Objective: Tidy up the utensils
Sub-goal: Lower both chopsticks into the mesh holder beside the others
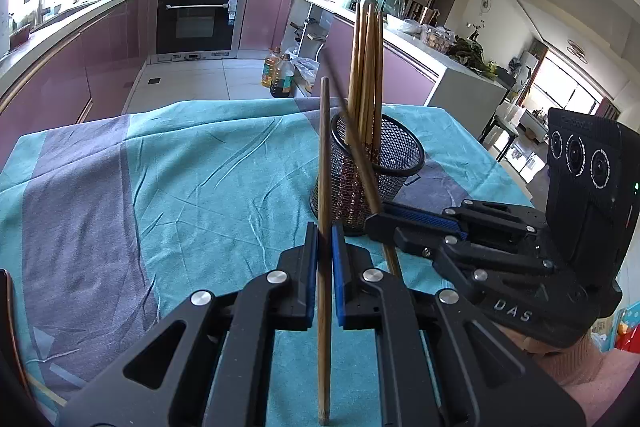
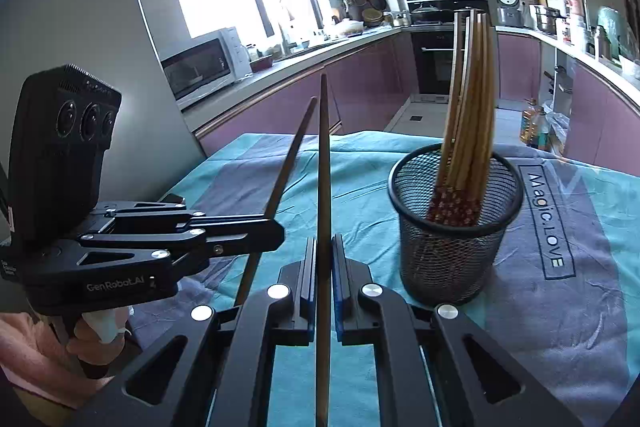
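One black mesh cup (image 2: 456,223) is standing on the teal-and-grey cloth (image 2: 560,307), and it is holding a bundle of wooden chopsticks (image 2: 468,99) upright, their red patterned ends down at the bottom. You are pinching a single chopstick (image 1: 324,227) upright in your left gripper (image 1: 324,239), and your right gripper (image 2: 323,255) is clamping another chopstick (image 2: 323,187) just beside the cup. "Magic.LOVE" is reading clearly on the cloth; the left gripper's body is showing "GenRobot.AI", and the right seems to be showing "DAS", though partly hidden.
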A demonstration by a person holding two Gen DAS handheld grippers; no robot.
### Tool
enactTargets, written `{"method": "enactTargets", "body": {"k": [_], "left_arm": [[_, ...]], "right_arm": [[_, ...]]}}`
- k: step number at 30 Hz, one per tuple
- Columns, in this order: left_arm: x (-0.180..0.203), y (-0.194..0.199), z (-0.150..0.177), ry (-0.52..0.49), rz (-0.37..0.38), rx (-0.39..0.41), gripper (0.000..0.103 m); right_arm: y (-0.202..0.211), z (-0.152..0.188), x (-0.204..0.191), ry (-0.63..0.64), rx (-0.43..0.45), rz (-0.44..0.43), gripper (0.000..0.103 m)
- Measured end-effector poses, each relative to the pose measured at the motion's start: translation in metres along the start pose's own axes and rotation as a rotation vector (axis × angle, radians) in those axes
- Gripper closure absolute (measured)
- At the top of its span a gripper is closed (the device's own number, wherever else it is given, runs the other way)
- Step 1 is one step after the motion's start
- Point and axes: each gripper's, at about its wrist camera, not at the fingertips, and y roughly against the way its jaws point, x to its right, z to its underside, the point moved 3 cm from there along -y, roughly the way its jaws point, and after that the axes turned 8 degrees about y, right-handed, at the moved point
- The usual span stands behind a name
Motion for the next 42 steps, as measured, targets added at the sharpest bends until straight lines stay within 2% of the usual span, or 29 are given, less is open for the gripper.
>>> {"method": "enactTargets", "body": {"k": [13,22,30,42], "left_arm": [[0.005,0.012,-0.002,-0.011,0.007,0.028,0.095],[0.008,0.026,-0.011,-0.008,0.059,0.044,0.095],[0.018,0.046,-0.034,-0.025,0.136,0.086,0.096],[0.040,0.067,-0.081,-0.052,0.179,0.166,0.096]], "right_arm": [[0.023,-0.007,0.009,-0.004,0.060,0.035,0.097],[0.037,-0.014,0.015,-0.002,0.098,0.053,0.097],[0.049,-0.028,0.026,-0.001,0.147,0.084,0.097],[0.064,-0.059,0.045,-0.002,0.211,0.128,0.097]]}}
